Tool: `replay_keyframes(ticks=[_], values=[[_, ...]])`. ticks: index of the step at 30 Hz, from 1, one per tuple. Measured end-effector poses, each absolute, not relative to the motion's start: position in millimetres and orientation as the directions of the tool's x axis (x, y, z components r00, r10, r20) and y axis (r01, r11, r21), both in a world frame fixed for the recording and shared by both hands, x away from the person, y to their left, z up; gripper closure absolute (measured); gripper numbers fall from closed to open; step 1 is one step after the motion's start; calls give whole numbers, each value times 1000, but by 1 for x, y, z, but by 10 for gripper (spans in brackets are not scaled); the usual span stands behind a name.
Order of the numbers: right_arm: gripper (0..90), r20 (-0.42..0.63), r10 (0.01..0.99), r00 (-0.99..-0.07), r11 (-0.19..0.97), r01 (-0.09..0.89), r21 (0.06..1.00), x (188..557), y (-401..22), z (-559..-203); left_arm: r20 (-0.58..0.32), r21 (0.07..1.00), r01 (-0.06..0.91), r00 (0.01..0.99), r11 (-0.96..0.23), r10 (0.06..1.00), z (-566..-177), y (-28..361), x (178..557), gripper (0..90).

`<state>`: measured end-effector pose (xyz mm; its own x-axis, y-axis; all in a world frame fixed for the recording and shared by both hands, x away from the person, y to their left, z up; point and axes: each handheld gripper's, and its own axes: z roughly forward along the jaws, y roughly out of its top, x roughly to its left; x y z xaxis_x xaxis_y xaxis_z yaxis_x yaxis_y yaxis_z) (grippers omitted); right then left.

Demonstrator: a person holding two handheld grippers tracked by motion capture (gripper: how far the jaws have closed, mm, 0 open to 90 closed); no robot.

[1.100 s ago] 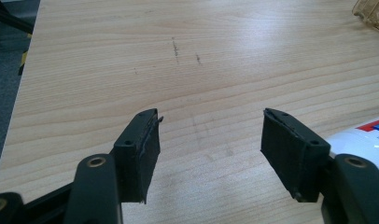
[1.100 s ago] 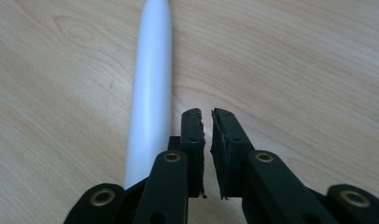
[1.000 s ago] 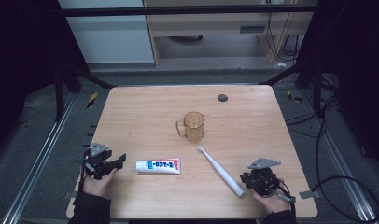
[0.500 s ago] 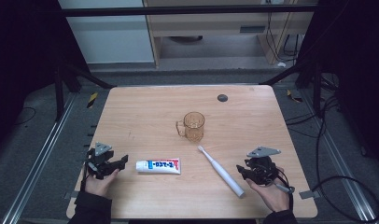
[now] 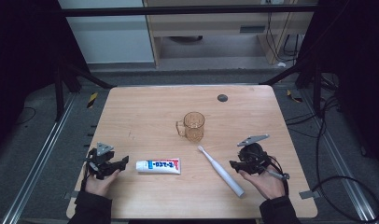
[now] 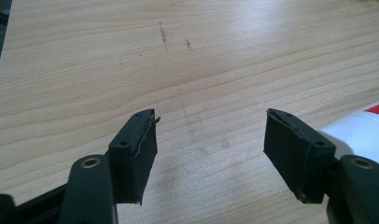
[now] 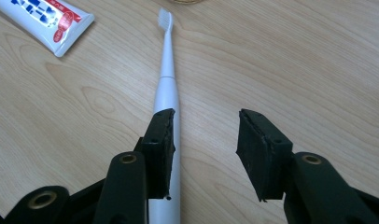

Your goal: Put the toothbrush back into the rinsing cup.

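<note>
Right gripper (image 5: 235, 164): sat over the near right part of the counter (image 5: 145, 107), held in the person's right hand (image 5: 267, 182), its fingers (image 7: 160, 140) apart with only bare wood between them; they had just been opening
Toothbrush (image 5: 221, 170): lay flat on the counter, bristle end toward the cup, handle end toward the near edge; in the right gripper view (image 7: 166, 100) its white handle ran under the left-hand finger of that view, outside the gap, and I could not tell whether that finger touched it
Left gripper (image 5: 121, 162): was low at the near left of the counter in the left hand (image 5: 100, 182), fingers (image 6: 136, 154) spread wide, nothing between them but wood grain
Toothpaste (image 5: 158, 165): lay flat on its side between the two grippers, just beside the left gripper's tips and apart from the toothbrush; its white end peeked in behind the right-hand finger in the left gripper view (image 6: 360, 135), and its printed face showed at the top left of the right gripper view (image 7: 47, 23)
Cup (image 5: 193, 126): stood upright near the middle of the counter, clear amber with the handle on its left, just beyond the brush head
Dark disc (image 5: 222, 98): rested toward the far edge, well apart from everything else
</note>
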<state>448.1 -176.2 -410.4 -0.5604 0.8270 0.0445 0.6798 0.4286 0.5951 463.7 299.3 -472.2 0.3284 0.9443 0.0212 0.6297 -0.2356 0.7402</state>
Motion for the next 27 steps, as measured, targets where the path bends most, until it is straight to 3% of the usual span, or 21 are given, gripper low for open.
replay_keyframes(ticks=[27], values=[[604, 47, 776, -629, 538, 699, 470, 481, -126, -417, 19, 736, 634, 328, -235, 945, -473, 300, 465, 332]])
